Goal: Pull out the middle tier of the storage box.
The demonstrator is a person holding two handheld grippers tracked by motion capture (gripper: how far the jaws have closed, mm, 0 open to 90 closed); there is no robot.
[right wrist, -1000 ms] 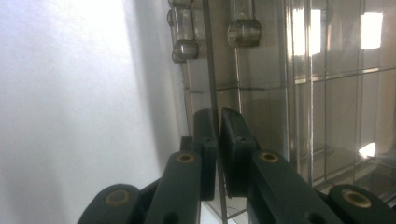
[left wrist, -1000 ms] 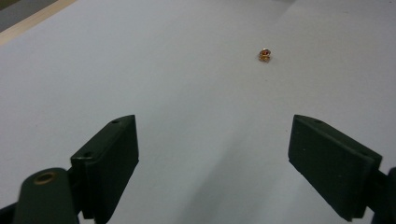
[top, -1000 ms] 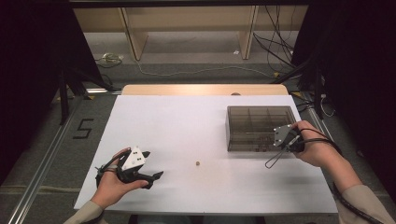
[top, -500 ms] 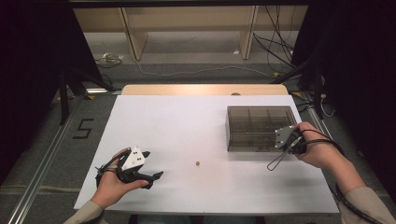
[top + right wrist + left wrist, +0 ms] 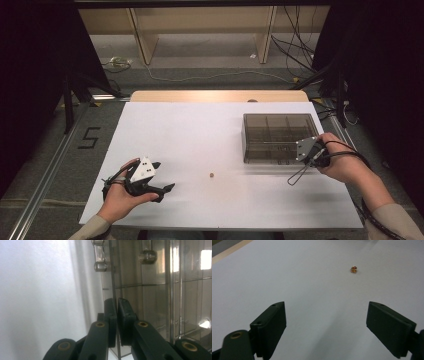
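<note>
White counter [image 5: 200, 130] under dim light, cables and shelf legs on the floor behind it, and two hands at work from the near edge. Over on the right, the right hand-held gripper [image 5: 116, 315] has its jaws pressed together on the near edge of the smoky clear lid of the compartment box [image 5: 280, 137]; in the right gripper view the thin lid wall runs straight up between the two pads, so that's a pinch on the lid. Box sits on the right half of the counter, dividers visible through the plastic, lid looking shut or nearly so. Left side now: the left hand-held gripper [image 5: 334, 325] rests low near the front left, jaws spread wide with nothing between them, aimed at a small brass nut [image 5: 211, 175] lying alone on the bare counter, well apart from the box and from both grippers. Judging by that, the work is early: the lid has been gripped but not lifted, the nut is untouched and not yet in any compartment. Opening the box, picking up the nut and dropping it in all look left to do. Against the frame a second back, hardly anything differs: same grip at the lid, same resting left hand, nut in the same spot
</note>
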